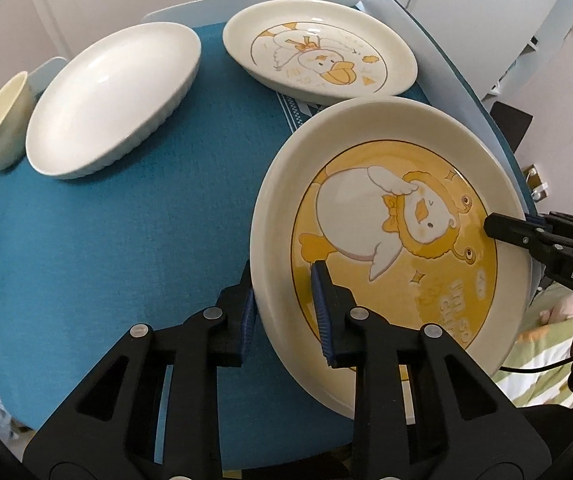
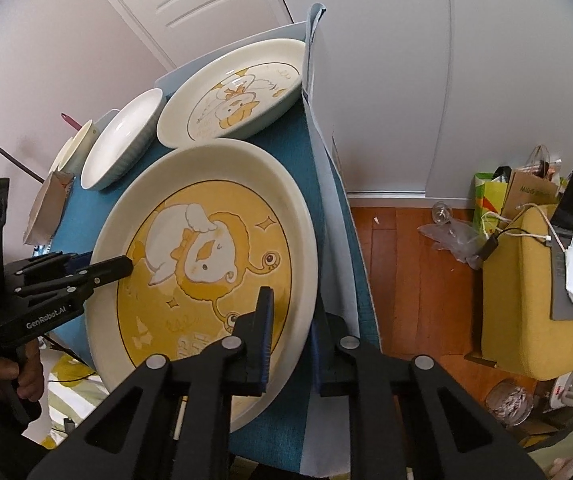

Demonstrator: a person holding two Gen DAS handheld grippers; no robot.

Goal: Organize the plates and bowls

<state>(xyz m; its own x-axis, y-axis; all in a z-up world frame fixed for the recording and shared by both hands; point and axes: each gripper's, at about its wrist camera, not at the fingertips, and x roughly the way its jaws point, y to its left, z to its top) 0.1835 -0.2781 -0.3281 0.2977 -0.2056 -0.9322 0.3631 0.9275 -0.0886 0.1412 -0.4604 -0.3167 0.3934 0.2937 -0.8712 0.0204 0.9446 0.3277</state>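
A large cream plate with a yellow duck picture (image 1: pixel 386 216) (image 2: pixel 206 240) sits at the near right of the blue-clothed table (image 1: pixel 146 220) and juts past its edge. My left gripper (image 1: pixel 284 312) is shut on the plate's near rim, with one pad inside the plate and one outside. On the opposite rim my right gripper (image 2: pixel 290 344) is shut the same way. Each gripper shows in the other's view: the right gripper (image 1: pixel 490 226) and the left gripper (image 2: pixel 120 268). I cannot tell whether the plate rests on the cloth.
Behind stand a smaller cream duck plate (image 1: pixel 318 52) (image 2: pixel 234 96), a white ribbed oval dish (image 1: pixel 114 100) (image 2: pixel 122 148) and a cream bowl (image 1: pixel 0 116) at far left. Right of the table are wooden floor, a yellow seat (image 2: pixel 534 288) and bags.
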